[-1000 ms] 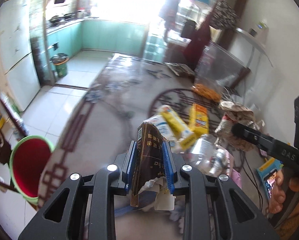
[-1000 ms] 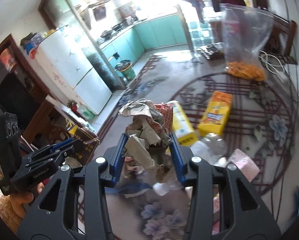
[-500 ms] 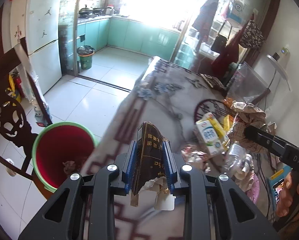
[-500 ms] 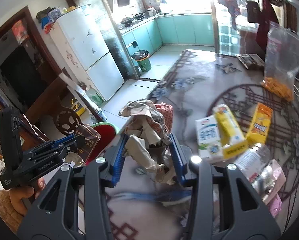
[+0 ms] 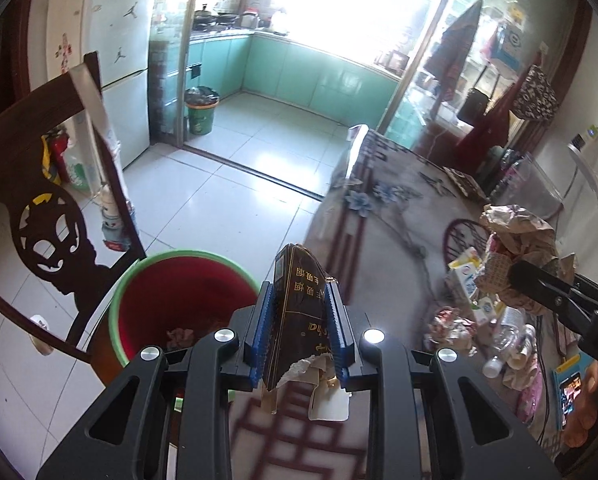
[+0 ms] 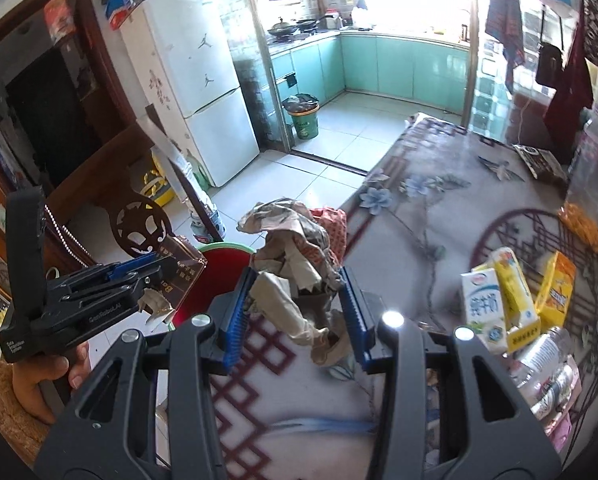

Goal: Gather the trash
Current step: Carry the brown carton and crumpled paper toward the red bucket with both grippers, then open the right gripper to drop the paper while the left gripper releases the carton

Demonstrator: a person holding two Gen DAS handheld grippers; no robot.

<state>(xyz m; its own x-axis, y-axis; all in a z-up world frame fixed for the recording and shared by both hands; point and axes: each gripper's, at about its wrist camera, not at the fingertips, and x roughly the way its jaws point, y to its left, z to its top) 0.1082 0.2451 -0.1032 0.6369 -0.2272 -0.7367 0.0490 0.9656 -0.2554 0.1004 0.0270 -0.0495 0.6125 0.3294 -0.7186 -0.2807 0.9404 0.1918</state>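
Note:
My left gripper (image 5: 299, 292) is shut on a dark brown cigarette pack (image 5: 299, 312) with gold lettering and torn paper at its lower end. It hangs at the table's edge, just right of a red bucket with a green rim (image 5: 179, 300) on the floor. My right gripper (image 6: 297, 280) is shut on a wad of crumpled paper and wrappers (image 6: 295, 236) above the table's left edge. The left gripper (image 6: 139, 272) with its pack (image 6: 183, 276) shows at the left of the right wrist view, over the bucket (image 6: 223, 256). The held wad (image 5: 515, 236) appears at the right of the left wrist view.
A floral tablecloth (image 6: 439, 208) covers the table. On it lie milk cartons (image 6: 499, 300), an orange carton (image 6: 555, 288), a plastic bottle (image 6: 547, 364) and a clear bag (image 6: 591, 184). A carved wooden chair (image 5: 47, 216) stands beside the bucket. A green bin (image 5: 201, 110) sits by the kitchen doorway.
Both grippers have swung left from over the table's clutter to its edge, carrying their loads. The red bucket has come from the far left to just beside the left gripper.

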